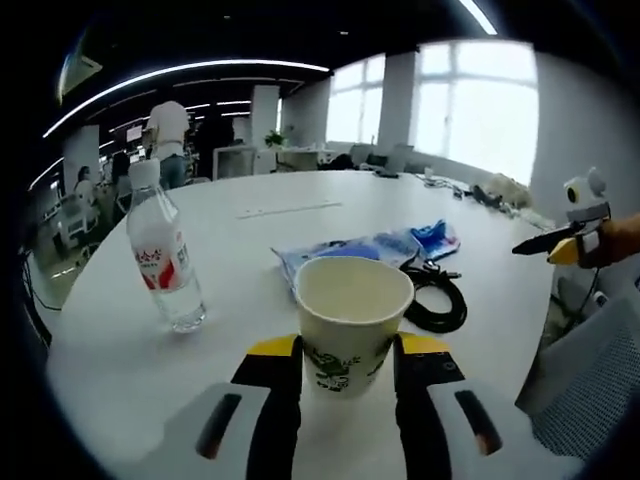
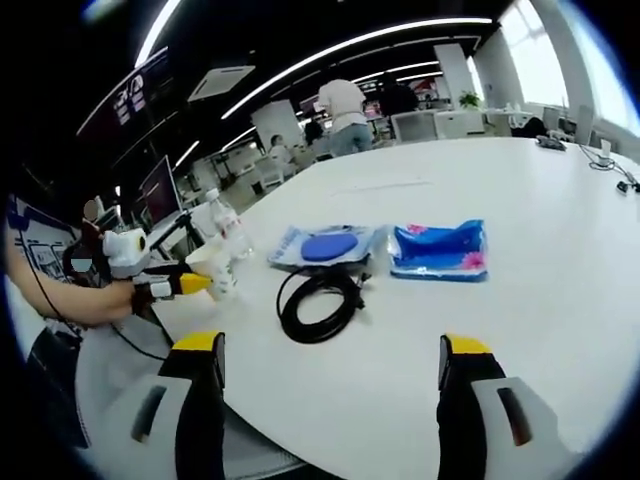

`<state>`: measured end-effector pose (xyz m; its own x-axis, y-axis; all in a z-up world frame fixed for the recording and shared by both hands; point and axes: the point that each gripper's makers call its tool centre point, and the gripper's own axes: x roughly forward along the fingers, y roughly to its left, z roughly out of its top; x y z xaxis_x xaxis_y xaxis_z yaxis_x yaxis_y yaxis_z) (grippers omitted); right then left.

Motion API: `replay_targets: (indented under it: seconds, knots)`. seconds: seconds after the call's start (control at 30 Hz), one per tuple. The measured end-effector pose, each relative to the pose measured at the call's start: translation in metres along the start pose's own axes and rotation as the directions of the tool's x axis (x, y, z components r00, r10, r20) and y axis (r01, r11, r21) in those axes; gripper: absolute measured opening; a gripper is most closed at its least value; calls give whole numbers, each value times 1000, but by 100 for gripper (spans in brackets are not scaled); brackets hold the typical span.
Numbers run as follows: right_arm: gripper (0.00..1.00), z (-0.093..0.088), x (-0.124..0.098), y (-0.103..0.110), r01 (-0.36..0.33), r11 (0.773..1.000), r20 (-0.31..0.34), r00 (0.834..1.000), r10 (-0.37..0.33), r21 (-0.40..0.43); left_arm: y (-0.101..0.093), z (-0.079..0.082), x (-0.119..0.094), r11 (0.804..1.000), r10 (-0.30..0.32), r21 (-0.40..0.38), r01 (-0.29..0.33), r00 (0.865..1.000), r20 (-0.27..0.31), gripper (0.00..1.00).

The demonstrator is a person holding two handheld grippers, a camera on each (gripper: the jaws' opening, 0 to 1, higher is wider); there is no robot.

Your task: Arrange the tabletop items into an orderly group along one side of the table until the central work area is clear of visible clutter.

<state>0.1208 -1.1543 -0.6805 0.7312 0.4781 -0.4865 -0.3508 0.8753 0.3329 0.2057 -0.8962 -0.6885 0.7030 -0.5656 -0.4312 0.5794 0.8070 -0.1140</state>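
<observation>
**Cup in the left jaws, the rest waiting**

I have the left gripper (image 1: pixel 346 375) closed around a paper cup (image 1: pixel 352 320), its jaws pressing the cup's lower sides; the cup stands upright on the white bench (image 1: pixel 260 240) near my edge. From the right gripper view I see the same gripper (image 2: pixel 190 284) with the cup (image 2: pixel 216 270) at the bench's near-left edge, a water bottle (image 2: pixel 228 228) just behind it. My right gripper (image 2: pixel 330 400) hangs over the near edge with its jaws wide apart and nothing between them.

I judge this to be the step of gathering the cup toward the bottle's side. The centre is far from cleared: a coiled black cable (image 2: pixel 320 300), a clear pouch holding something round and blue (image 2: pixel 325 245), and a blue packet with pink flowers (image 2: pixel 440 250) lie in the middle, the cable touching the pouch's near edge, the packet just beside the pouch.

Next, I think, the cup wants setting down beside the bottle (image 1: pixel 165 262) without tipping (it looks empty, so it will be light and easy to knock). Then the free right gripper could take the packet or the cable.

The bottle's label is red and white with marks I cannot read; the cup (image 1: pixel 352 320) carries a dark green leafy print, no legible words.
</observation>
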Motion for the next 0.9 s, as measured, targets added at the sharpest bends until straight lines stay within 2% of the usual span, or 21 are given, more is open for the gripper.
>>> replay_targets:
  seconds: [0.2,0.3,0.53,0.63,0.9]
  knots:
    - [86,0,-2,-3,11,1000,-3,1000,-11,-1,31,17,11,997,71,-45,-70,997,33,33]
    - [86,0,-3,-5,17,1000,-4,1000,-17,2,43,20,19,994,92,-53,-91,995,22,33]
    - [86,-1,-4,-5,24,1000,-11,1000,-24,6,59,32,37,989,132,-65,-130,991,35,33]
    - [86,-4,-7,-7,33,999,-17,999,-33,10,65,34,46,988,146,-50,-144,989,32,33]
    - [86,-5,-16,-15,63,998,-23,998,-62,20,77,36,68,981,185,-68,-183,982,30,33]
